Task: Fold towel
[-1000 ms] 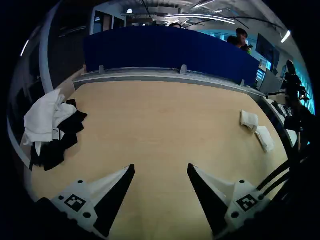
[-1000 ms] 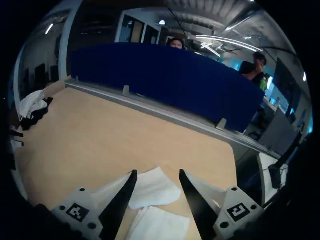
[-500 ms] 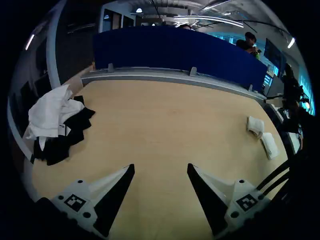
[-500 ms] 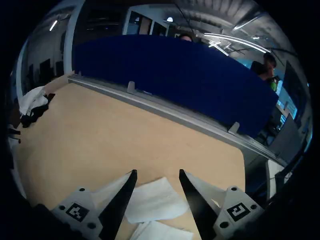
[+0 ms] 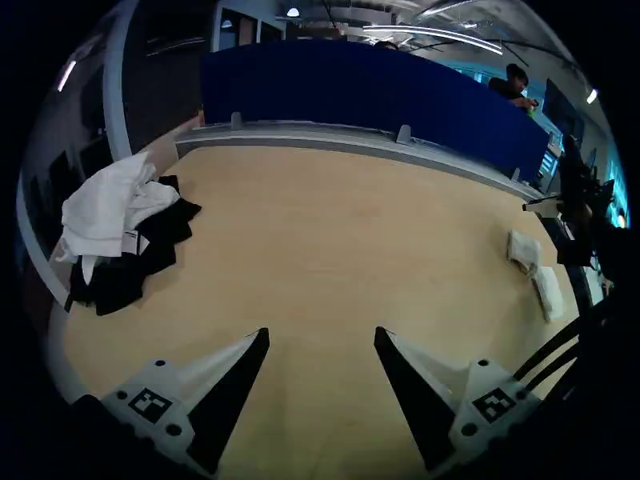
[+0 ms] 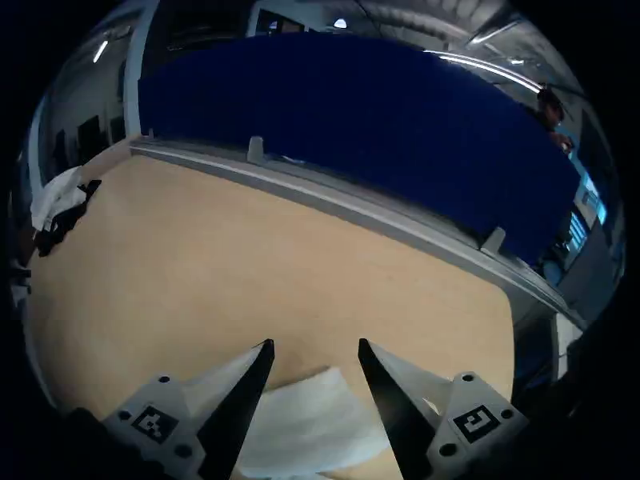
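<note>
Your right gripper (image 6: 314, 344) hovers with its fingers spread and nothing pinched, just above a folded towel (image 6: 316, 408) that lies flat on the table (image 5: 336, 224), well short of the blue divider (image 6: 360, 120); that reads as a finished piece set down at the end of the divider where it is out of the working area. In the left gripper view a second folded towel (image 5: 550, 292) lies just beside the first, on the side away from the divider, so you are lining them up there. Your left gripper (image 5: 320, 332) is likewise open and empty over bare wood, far from the divider. Toward the divider's other end sits a loose heap, white cloth (image 5: 108, 208) on top of black cloth (image 5: 128, 272), probably where the next towel to fold waits. The table is pale wood, smooth and matte, with a grey rail along the foot of the divider. Beyond the divider is an office with ceiling strip lights, and a person (image 5: 516, 84) stands behind it
</note>
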Available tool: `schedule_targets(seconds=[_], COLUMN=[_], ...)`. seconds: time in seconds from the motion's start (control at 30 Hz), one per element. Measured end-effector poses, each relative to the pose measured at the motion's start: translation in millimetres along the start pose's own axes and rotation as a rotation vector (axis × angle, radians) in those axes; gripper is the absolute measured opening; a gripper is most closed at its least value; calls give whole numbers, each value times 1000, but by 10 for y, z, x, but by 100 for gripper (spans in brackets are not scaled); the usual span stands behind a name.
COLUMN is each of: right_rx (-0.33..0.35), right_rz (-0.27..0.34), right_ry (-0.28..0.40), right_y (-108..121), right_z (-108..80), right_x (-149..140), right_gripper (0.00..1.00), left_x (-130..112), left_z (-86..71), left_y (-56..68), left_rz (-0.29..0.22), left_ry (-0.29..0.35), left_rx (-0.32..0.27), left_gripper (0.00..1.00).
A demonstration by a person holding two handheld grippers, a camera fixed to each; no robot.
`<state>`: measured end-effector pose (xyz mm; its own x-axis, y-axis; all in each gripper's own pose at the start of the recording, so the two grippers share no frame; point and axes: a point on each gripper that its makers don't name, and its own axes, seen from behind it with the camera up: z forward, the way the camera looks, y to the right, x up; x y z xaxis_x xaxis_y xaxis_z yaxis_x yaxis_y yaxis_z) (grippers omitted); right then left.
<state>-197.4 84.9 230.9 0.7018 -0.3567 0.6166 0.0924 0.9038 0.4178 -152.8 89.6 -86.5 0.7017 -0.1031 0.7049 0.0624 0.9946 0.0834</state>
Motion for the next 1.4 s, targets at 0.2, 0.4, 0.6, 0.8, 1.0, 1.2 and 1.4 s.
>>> schedule_targets(seconds=[0.2, 0.4, 0.6, 0.8, 1.0, 1.2, 1.4], right_rx=[-2, -4, 5, 10, 10, 7, 4], right_rz=[-5, 2, 18, 18, 31, 39, 43], right_ry=[-50, -93, -126, -158, -180, -201, -222], right_y=[80, 139, 127, 121, 143, 165, 181], right_z=[245, 405, 530, 632, 689, 725, 756], right_x=[-157, -346, -479, -558, -577, -626, -672], right_gripper=[81, 81, 79, 76, 64, 60, 50], left_x=[-56, -90, -132, -169, -175, -180, -187], left_z=[59, 99, 125, 138, 139, 144, 157], left_y=[-23, 5, 21, 8, -2, -2, 4], left_rz=[-12, -18, -17, -19, -22, -23, -23], left_ry=[-13, -22, -29, -32, -34, -33, -34], left_rx=[11, 13, 14, 16, 18, 17, 17], left_gripper=[98, 98, 98, 98, 98, 98, 98])
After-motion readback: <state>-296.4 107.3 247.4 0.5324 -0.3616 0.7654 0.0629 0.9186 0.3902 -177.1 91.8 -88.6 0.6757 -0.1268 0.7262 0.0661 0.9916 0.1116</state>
